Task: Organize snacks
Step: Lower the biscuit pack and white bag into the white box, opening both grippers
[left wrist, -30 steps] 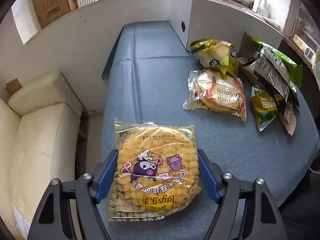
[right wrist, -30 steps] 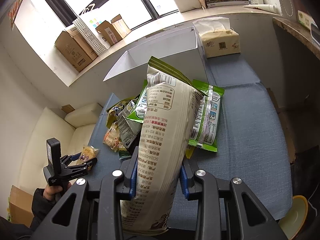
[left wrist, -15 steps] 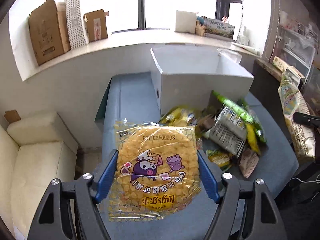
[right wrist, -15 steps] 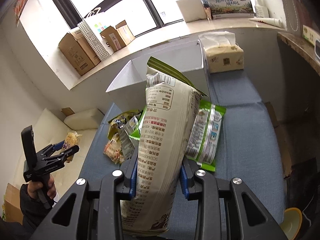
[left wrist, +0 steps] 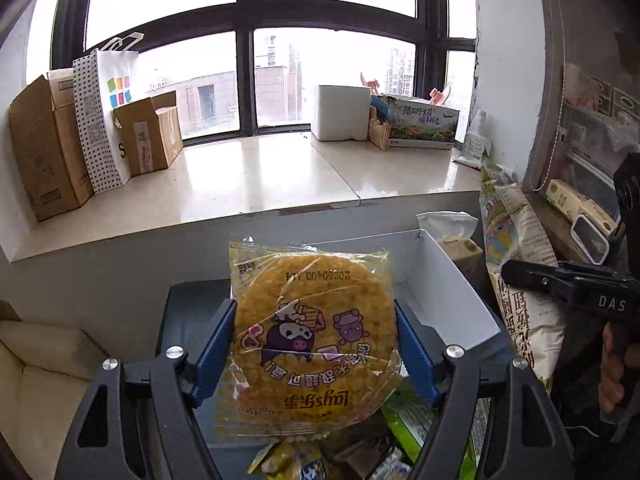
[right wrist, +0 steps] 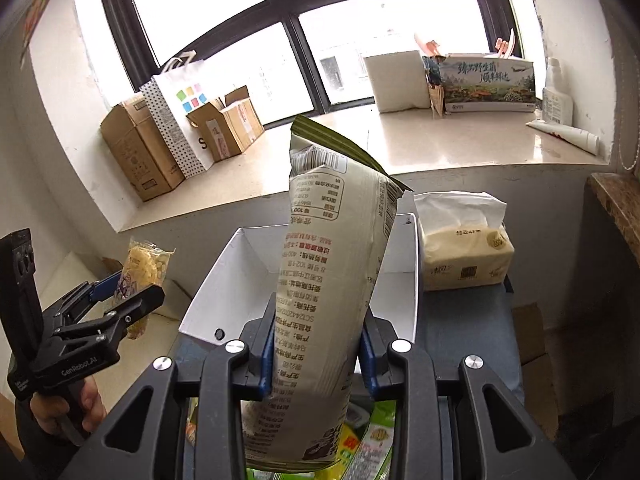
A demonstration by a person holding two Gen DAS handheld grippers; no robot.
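The left gripper [left wrist: 314, 344] is clamped on a flat yellow snack pack [left wrist: 312, 332], its blue pads pressing the pack's 2 side edges; the pack stands up between the jaws, lifted clear of the table. The right gripper [right wrist: 318, 350] is clamped on a tall pale bag [right wrist: 332, 280], pinched low on its body so most of the bag rises above the jaws and a short end hangs below them.

Ahead of both sets of jaws, and lower, sits the open white box [right wrist: 394, 276]. What shows of its inside is bare white wall and floor; no snack is visible in it, though the 2 held packs hide part of it. In my judgement this is the carry stage, with both loads on their way to the box and nothing yet dropped in.

Below the jaws, at the bottom of both views, loose snacks [left wrist: 404, 420] lie on the blue table [left wrist: 184, 312], green and yellow wrappers among them. So, as I read it, 2 packs are in hand, a pile waits, and most of the sorting is left. A tissue pack [right wrist: 464, 248] stands just beside the box, right of the right jaws.
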